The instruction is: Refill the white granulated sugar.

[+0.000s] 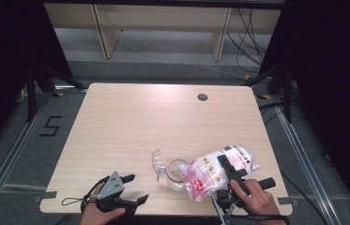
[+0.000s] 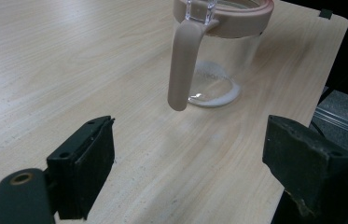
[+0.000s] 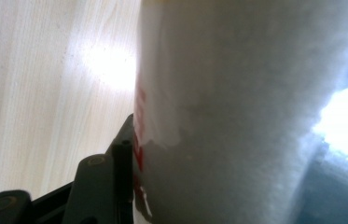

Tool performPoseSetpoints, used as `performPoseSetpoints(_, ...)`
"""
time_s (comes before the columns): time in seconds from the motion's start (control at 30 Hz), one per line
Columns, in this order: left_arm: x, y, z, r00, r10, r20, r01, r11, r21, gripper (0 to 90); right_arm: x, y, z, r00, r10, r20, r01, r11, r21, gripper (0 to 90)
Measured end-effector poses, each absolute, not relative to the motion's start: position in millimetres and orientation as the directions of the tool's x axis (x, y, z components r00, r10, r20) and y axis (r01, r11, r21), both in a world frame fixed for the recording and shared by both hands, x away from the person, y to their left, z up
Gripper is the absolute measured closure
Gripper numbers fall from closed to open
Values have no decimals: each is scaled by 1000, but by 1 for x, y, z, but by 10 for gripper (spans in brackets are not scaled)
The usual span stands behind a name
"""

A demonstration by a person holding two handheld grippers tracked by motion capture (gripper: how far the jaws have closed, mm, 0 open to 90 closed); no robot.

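A clear glass jar with a pink rim stands near the table's front edge, its flip lid hinged open to the left. In the left gripper view the jar shows a pink handle and a little white powder on its bottom. A plastic bag of white powder with red print is tilted against the jar's right side. My right gripper is shut on it. The bag presses against one black finger. My left gripper rests open at the front left, jaws wide apart and pointing at the jar.
The wooden table has a round cable hole at the back right. Dark curtains flank both sides. Floor rails run along the table's left and right, and a shelf unit stands beyond the far edge.
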State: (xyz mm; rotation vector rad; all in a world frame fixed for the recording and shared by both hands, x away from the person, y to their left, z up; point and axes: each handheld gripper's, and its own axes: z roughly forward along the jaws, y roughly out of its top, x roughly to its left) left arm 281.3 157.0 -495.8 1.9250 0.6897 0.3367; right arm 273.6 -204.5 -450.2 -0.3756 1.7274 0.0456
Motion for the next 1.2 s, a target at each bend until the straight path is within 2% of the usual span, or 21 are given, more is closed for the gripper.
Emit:
performPoseSetpoints(0.03,281,157,-495,795,604,-64,318,-323,891,163,273,-204,-450,-158,-229,-960,-260,948,-184,479)
performPoseSetpoints(0.1,281,156,-496,795,601,-79,320,-306,897,163,274,-204,-450,-133,-248,-960,-271,941,-205,480)
performPoseSetpoints(0.17,281,156,-496,794,603,-77,323,-312,894,163,272,-205,-453,-148,-212,-966,-251,953,-171,480)
performPoseSetpoints(0.2,281,156,-496,795,602,-77,323,-312,894,163,273,-203,-450,-142,-261,-955,-267,939,-217,480)
performPoseSetpoints(0.23,281,156,-496,795,602,-76,322,-312,894,163,271,-205,-456,-172,-192,-966,-227,962,-150,481)
performPoseSetpoints(0.27,281,156,-496,795,602,-76,323,-313,893,163,272,-202,-451,-153,-263,-952,-254,942,-220,481)
performPoseSetpoints(0.3,281,157,-496,796,601,-69,320,-321,891,163,274,-202,-451,-128,-272,-954,-280,932,-228,481)
performPoseSetpoints(0.33,281,157,-496,796,601,-70,320,-321,892,163,273,-202,-453,-140,-250,-958,-265,942,-207,481)
performPoseSetpoints(0.4,281,157,-496,796,601,-69,320,-321,891,163,274,-200,-451,-125,-278,-952,-288,929,-233,481)
performPoseSetpoints(0.47,281,156,-496,794,603,-77,323,-312,894,163,273,-201,-453,-149,-263,-953,-265,939,-218,482)
performPoseSetpoints(0.6,281,157,-496,796,601,-69,320,-322,891,163,274,-201,-453,-135,-274,-952,-271,935,-230,484)
performPoseSetpoints(0.67,281,157,-496,797,601,-69,319,-321,892,163,275,-200,-451,-115,-304,-946,-280,923,-263,485)
performPoseSetpoints(0.73,281,157,-496,795,602,-72,321,-318,892,163,273,-201,-453,-142,-270,-952,-261,938,-227,486)
performPoseSetpoints(0.83,281,157,-496,796,602,-69,320,-320,892,163,275,-199,-452,-117,-306,-945,-281,923,-264,487)
performPoseSetpoints(0.9,281,156,-496,794,603,-78,320,-306,897,163,273,-201,-454,-146,-258,-955,-254,943,-216,487)
performPoseSetpoints(0.97,281,157,-496,795,602,-78,322,-310,894,163,274,-200,-451,-129,-298,-946,-274,927,-255,488)
performPoseSetpoints(1.2,281,157,-496,796,601,-69,320,-321,891,164,274,-201,-454,-147,-270,-952,-260,939,-226,490)
